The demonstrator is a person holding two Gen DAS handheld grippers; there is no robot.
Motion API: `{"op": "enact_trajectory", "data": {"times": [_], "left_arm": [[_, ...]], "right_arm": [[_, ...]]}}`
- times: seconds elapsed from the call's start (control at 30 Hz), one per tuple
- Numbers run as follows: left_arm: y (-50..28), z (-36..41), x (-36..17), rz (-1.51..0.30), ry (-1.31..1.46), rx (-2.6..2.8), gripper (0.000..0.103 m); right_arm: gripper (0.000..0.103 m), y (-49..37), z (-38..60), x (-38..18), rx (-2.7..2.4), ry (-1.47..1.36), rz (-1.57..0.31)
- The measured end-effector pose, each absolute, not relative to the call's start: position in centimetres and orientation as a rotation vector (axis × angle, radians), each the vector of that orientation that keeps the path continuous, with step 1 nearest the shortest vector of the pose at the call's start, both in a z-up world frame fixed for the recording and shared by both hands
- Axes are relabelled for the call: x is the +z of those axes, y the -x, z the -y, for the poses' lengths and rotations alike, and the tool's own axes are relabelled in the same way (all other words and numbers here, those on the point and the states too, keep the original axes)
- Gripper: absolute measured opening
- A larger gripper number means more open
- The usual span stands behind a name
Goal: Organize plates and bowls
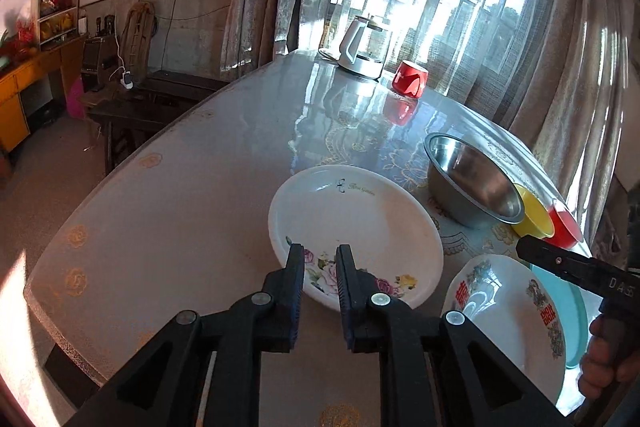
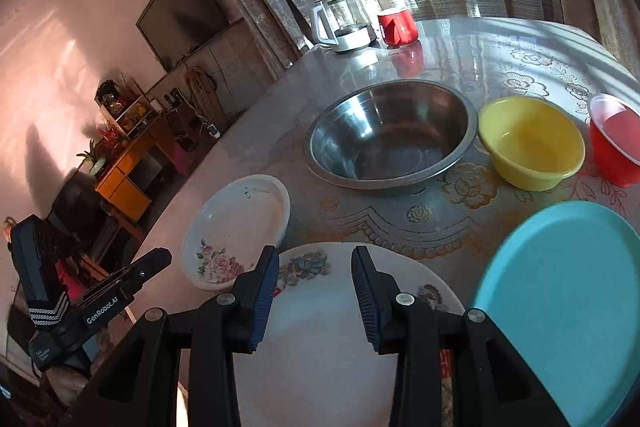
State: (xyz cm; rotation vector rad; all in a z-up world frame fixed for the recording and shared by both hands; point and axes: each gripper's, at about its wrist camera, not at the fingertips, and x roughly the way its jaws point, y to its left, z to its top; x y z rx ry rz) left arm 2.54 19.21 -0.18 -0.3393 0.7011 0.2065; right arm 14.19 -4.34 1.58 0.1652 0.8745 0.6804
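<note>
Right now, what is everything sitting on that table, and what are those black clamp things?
Rose plate: one, white with pink flowers, near the table's left edge, under the left gripper.
Printed plate: one, white with red marks, beside the rose plate, under the right gripper.
Blue plate: one, turquoise, at the right, its edge over the printed plate.
Steel bowl: one, silver, mid-table.
Yellow bowl: one, right of the steel bowl.
Red bowl: one, right of the yellow bowl.
Kettle: one, white, far end by the window.
Red cup: one, beside the kettle.
Table: one, floral cover.
Left gripper: black, jaws slightly apart, empty.
Right gripper: black, jaws apart, empty.
</note>
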Motion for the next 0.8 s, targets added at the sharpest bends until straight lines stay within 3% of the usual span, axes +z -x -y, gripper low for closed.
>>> {"op": "enact_trajectory", "data": {"times": [0.63,0.8], "left_arm": [[-6.1,-21.9,-3.8,-0.771,0.393,0.163,0.023],[-6.9,-21.8,-4.6,-0.788,0.403,0.153,0.022]], "right_arm": [[0.038,-20.1,-4.0,-2.5,0.644,0.03,-1.03],[0.027,-20.6,-5.1,-3.4,0.678,0.059,-1.064]]}}
